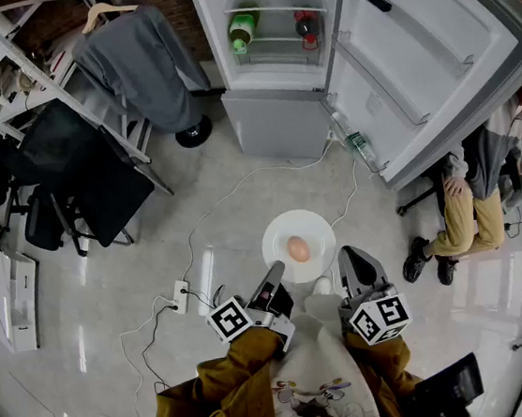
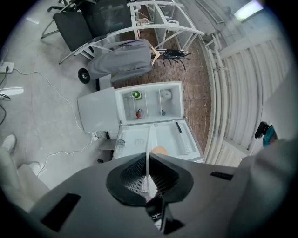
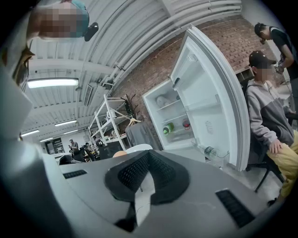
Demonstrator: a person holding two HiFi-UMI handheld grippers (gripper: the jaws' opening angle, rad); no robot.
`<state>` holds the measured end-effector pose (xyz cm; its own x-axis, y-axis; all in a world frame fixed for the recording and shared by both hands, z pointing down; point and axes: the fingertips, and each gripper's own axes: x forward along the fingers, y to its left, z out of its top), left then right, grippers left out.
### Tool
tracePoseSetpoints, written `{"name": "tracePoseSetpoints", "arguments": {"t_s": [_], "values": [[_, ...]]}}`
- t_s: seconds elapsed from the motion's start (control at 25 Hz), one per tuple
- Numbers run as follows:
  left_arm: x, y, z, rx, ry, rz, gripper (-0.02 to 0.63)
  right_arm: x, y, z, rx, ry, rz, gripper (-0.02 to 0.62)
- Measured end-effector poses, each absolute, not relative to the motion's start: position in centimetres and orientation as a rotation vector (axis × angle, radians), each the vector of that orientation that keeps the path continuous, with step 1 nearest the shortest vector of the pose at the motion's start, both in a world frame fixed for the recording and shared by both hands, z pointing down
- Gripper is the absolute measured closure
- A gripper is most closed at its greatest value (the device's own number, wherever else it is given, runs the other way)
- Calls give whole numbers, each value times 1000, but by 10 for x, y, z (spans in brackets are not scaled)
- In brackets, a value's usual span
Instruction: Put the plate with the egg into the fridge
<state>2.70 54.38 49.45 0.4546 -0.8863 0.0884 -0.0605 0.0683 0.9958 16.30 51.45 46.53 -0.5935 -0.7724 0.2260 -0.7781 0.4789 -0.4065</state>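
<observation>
A white plate carrying a brown egg is held over the floor in front of the open fridge. My left gripper is shut on the plate's near-left rim, and my right gripper is shut on its near-right rim. In the left gripper view the plate shows edge-on, clamped in the gripper, with the egg just beyond and the fridge ahead. In the right gripper view the plate runs into the closed gripper, and the egg peeks over it.
The fridge door swings wide to the right; a green bottle and a red item sit on a shelf. A seated person is right of the door. A power strip with cables, a black chair and a hung grey jacket lie left.
</observation>
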Motion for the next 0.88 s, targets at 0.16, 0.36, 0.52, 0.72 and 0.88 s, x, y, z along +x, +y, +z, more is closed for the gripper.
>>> {"name": "tracePoseSetpoints", "arguments": {"t_s": [0.16, 0.36, 0.52, 0.72, 0.88], "values": [[29, 538, 500, 1370, -934, -764, 589, 167, 509, 467, 1405, -2704, 743, 591], [37, 533, 498, 1372, -941, -783, 589, 176, 503, 468, 1395, -2716, 742, 591], [42, 528, 500, 1369, -968, -784, 589, 181, 494, 471, 1375, -2739, 812, 591], [56, 520, 498, 1373, -989, -778, 589, 195, 486, 470, 1348, -2772, 901, 591], [74, 514, 505, 1365, -1013, -757, 589, 213, 479, 473, 1315, -2780, 817, 591]]}}
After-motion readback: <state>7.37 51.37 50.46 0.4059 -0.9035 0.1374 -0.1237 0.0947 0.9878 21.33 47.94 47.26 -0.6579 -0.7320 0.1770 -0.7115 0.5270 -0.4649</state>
